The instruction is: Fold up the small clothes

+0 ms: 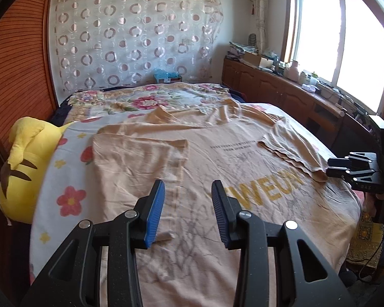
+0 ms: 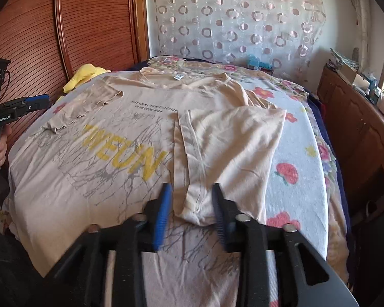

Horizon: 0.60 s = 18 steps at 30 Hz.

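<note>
A beige T-shirt (image 1: 217, 158) with yellow letters lies spread front-up on the bed; it also shows in the right wrist view (image 2: 102, 158). Both sleeves are folded inward over the body: one sleeve (image 1: 138, 161) lies just ahead of my left gripper (image 1: 188, 204), the other sleeve (image 2: 233, 148) just ahead of my right gripper (image 2: 192, 207). Both grippers are open and empty, hovering just above the shirt. The sleeve's lower corner (image 2: 197, 212) lies between the right gripper's jaws. The right gripper also shows at the shirt's edge in the left wrist view (image 1: 338, 167), the left gripper in the right wrist view (image 2: 38, 102).
The bed has a white floral sheet (image 1: 64, 179). A yellow plush toy (image 1: 23, 168) lies at the bed's edge by the wooden wall (image 1: 18, 64). A wooden cabinet (image 1: 281, 89) cluttered with items runs under the window. A patterned curtain (image 1: 130, 38) hangs behind the bed.
</note>
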{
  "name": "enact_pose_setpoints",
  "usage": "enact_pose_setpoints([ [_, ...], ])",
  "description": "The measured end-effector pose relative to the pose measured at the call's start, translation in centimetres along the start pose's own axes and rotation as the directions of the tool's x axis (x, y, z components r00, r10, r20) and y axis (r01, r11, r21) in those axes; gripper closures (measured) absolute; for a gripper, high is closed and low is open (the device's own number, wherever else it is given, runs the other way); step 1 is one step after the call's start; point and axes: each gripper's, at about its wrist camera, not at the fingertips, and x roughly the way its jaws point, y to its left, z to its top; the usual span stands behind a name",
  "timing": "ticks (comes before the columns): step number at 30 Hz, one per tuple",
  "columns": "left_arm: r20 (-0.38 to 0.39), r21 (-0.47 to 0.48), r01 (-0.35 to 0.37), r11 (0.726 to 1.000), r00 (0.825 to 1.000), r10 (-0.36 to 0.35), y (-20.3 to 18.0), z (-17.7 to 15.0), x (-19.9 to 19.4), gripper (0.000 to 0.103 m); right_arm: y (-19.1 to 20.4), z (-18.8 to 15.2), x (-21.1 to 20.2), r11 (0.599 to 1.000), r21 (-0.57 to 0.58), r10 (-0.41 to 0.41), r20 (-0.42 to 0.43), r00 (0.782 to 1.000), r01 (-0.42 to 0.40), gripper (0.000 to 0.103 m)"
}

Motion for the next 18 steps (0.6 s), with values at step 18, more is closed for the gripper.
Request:
enact_pose_setpoints([
  [18, -0.139, -0.052, -0.119, 0.991, 0.984, 0.111, 9.7, 3.0, 7.6, 0.064, -6.3, 4.6, 6.3, 0.98, 0.153, -0.121, -0.047, 0.992, 0.126, 0.061],
])
